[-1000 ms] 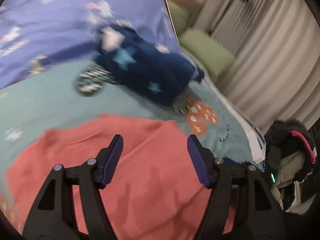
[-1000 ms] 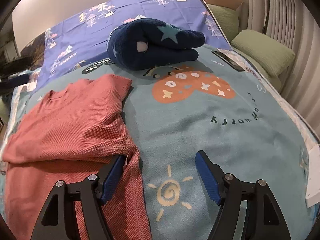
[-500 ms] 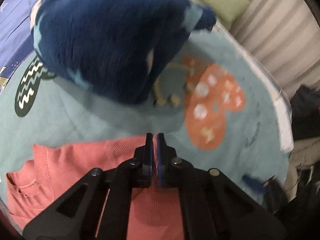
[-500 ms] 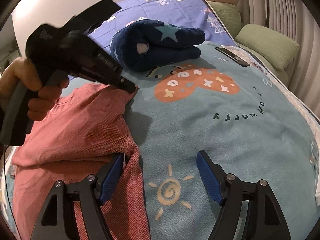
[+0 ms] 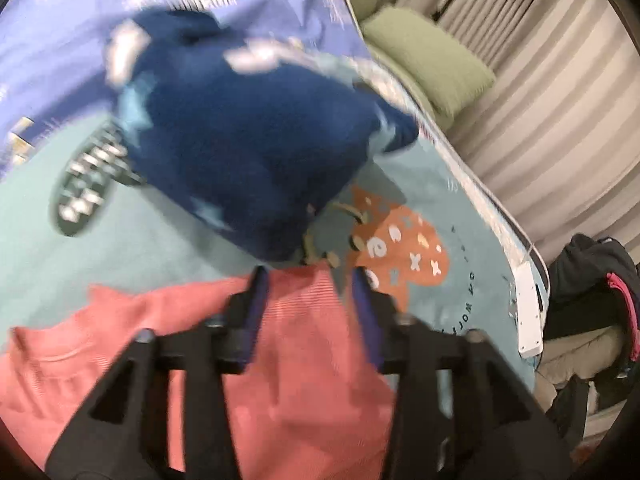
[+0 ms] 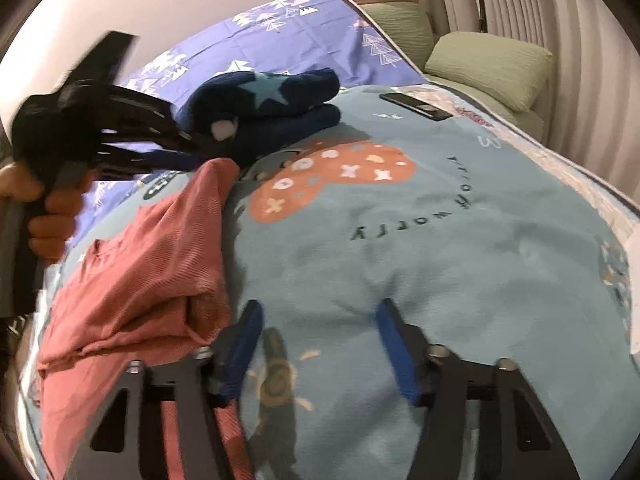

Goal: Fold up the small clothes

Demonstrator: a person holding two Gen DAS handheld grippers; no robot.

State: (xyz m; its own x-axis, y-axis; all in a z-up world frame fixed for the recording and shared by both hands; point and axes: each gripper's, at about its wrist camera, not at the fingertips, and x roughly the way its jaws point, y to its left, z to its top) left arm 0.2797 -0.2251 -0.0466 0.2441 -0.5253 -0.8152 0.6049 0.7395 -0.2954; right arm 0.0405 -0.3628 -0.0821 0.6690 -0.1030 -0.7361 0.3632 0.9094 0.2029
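Bed (image 6: pixel 460 240) – green pillows (image 6: pixel 490 66), pleated curtains (image 6: pixel 560 20).

Indoor light, warm, fairly dim. Left wrist view heavily motion-blurred, navy blanket (image 5: pixel 256 152) smeared. Right wrist view sharper at centre; handheld gripper (image 6: pixel 192 152) at left blurred. Fisheye bending, black vignette corners. Soft shadows.

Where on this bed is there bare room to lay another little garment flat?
The teal blanket lies bare between the red sweater and the bed's right edge, below the orange mushroom print. It is crowded around the navy star blanket, and a phone lies beyond.
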